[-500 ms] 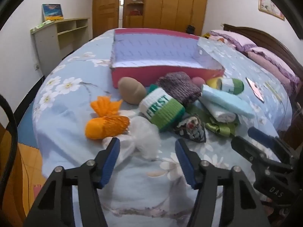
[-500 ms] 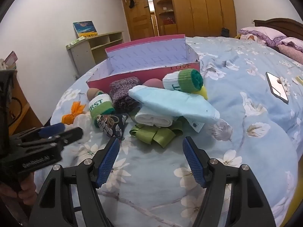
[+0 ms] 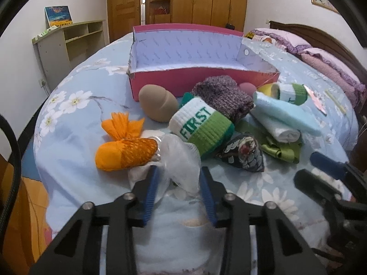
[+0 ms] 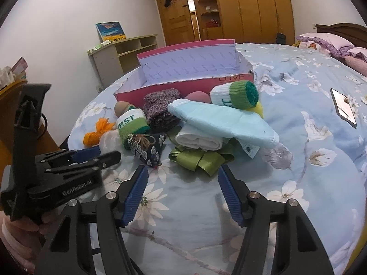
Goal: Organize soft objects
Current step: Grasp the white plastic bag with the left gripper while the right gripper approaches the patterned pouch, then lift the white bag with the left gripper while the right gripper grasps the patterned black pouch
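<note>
At the left of the pile on the bed [image 3: 68, 160] lies an orange mesh bundle [image 3: 126, 152], tied at one end, light and squashy. Just beside it sits a white gauzy puff [image 3: 181, 160], and the left tool [image 3: 180, 183] has just been closing around it: the puff is between the blue pads, which seem to be pinching its near edge. It looks almost weightless and limp, so a grip through its bunched middle should hold better than the loose fringe. Further right, the FIRST sock roll [image 3: 201, 126] is springy and firm. The right tool [image 4: 182, 192] stands wide open and empty, just short of the green ribbon [image 4: 199, 159]. The pink box [image 3: 183, 82] waits behind.
</note>
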Motion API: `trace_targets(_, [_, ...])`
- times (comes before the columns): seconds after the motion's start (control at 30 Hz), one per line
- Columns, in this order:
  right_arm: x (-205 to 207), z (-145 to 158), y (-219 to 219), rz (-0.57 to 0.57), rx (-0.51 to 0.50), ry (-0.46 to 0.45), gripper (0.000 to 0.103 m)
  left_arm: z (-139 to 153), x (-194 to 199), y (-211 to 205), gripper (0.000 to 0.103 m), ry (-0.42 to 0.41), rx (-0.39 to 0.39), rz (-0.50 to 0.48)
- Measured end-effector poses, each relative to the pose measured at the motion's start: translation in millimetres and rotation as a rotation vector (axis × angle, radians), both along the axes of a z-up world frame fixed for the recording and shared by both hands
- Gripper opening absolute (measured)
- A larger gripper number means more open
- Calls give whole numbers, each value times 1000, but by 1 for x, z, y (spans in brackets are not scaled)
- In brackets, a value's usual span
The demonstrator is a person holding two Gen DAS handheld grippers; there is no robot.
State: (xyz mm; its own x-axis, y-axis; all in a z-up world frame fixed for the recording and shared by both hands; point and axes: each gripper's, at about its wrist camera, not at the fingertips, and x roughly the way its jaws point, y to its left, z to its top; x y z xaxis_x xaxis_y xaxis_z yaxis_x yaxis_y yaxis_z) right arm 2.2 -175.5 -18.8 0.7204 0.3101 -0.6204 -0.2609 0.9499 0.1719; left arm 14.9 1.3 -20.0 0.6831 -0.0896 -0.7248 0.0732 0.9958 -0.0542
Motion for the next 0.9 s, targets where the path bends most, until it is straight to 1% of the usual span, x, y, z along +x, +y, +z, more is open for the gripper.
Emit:
trace_targets(0.03, [0,0,1,6,-3,0,64,1,-2,1,30,-1,-8,-4])
trace_targets(0.23, [-1,1,4,26,-9,18,63,10,-13,6,24,-19,-35,-29])
trace_targets(0.33, [-2,2,6,34,4,0,63,15,-18,7,22,-31,-40,-40])
trace_targets(0.37, [-1,1,7,37,-13,9,63,16,-20,8,22,-36,-41,-41])
trace_targets(0.53, [1,2,13,73,6,9,63,23,-26,14,21,-53,-55,-36])
trace_targets(0.57, [3,2,15,84,-13,10,62,24,-27,16,21,-55,-61,-34])
trace_targets(0.73, [12,7,28,159,17,33,59,32,-32,23,21,-78,-79,-19])
trace_targets(0.9, [22,6,41,203,-19,48,58,37,-34,27,21,-84,-98,-15])
